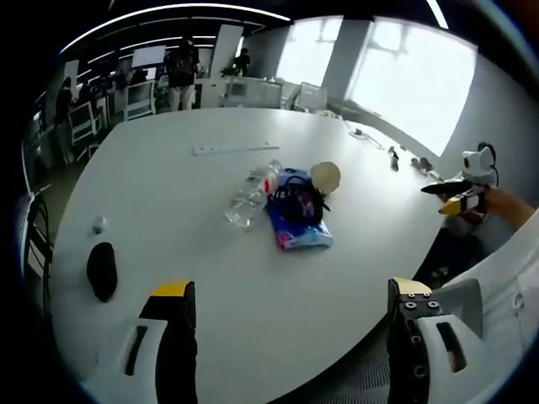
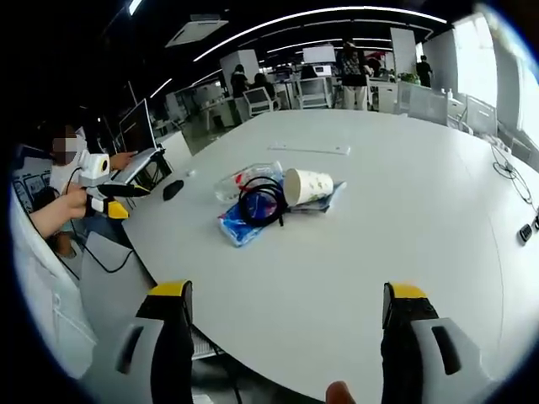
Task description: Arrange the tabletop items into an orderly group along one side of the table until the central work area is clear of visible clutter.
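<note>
With both my left gripper [image 1: 290, 324] and right gripper [image 2: 286, 324] jaws apart and empty, I judge the paper cup [image 2: 308, 186] lying beside the plastic bottle [image 2: 240, 181] may roll away if nudged.

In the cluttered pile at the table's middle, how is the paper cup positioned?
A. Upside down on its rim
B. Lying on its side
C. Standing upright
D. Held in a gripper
B: the paper cup lies on its side beside the black cable, its open mouth sideways.
</note>
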The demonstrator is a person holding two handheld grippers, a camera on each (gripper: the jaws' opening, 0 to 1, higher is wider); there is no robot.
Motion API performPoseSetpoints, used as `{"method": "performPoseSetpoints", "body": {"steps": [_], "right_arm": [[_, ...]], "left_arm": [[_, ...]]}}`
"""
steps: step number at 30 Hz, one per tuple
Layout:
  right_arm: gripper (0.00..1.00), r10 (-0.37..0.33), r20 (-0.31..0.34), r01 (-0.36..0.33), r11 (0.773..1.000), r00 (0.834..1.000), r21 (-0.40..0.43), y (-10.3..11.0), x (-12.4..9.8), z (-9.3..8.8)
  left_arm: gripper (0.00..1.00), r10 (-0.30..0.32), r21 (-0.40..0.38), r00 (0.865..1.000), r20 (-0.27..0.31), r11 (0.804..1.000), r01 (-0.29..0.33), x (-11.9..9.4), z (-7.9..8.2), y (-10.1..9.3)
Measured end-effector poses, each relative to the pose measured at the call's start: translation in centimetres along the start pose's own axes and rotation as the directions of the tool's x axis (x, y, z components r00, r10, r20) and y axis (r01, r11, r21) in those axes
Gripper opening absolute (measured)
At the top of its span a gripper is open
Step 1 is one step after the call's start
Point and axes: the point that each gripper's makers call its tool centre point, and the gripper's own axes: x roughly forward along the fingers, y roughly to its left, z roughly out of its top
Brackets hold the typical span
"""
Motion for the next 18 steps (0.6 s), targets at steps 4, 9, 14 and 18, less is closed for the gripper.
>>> {"method": "performPoseSetpoints", "body": {"steps": [4, 9, 14, 18], "right_arm": [[0.93, -0.002, 0.003, 0.001, 1.000, 1.000, 0.004, -0.04, 0.04, -0.05], [0.93, -0.004, 0.002, 0.004, 1.000, 1.000, 0.006, -0.07, 0.11, -0.03], [0.93, -0.003, 0.004, 0.003, 1.000, 1.000, 0.007, -0.01, 0.19, 0.10], [0.93, -0.001, 0.003, 0.001, 1.000, 1.000, 0.007, 0.08, 0.32, 0.12]], "left_arm": [[0.92, 0.002, -0.003, 1.000, -0.003, 1.000, -0.002, -0.09, -0.12, 0.17], [0.92, 0.005, -0.005, 1.000, -0.003, 1.000, -0.005, -0.17, -0.20, 0.30], [0.92, 0.006, -0.007, 1.000, -0.002, 1.000, -0.006, -0.23, -0.14, 0.36], [0.92, 0.007, -0.006, 1.000, -0.003, 1.000, -0.007, -0.23, -0.09, 0.45]]}}
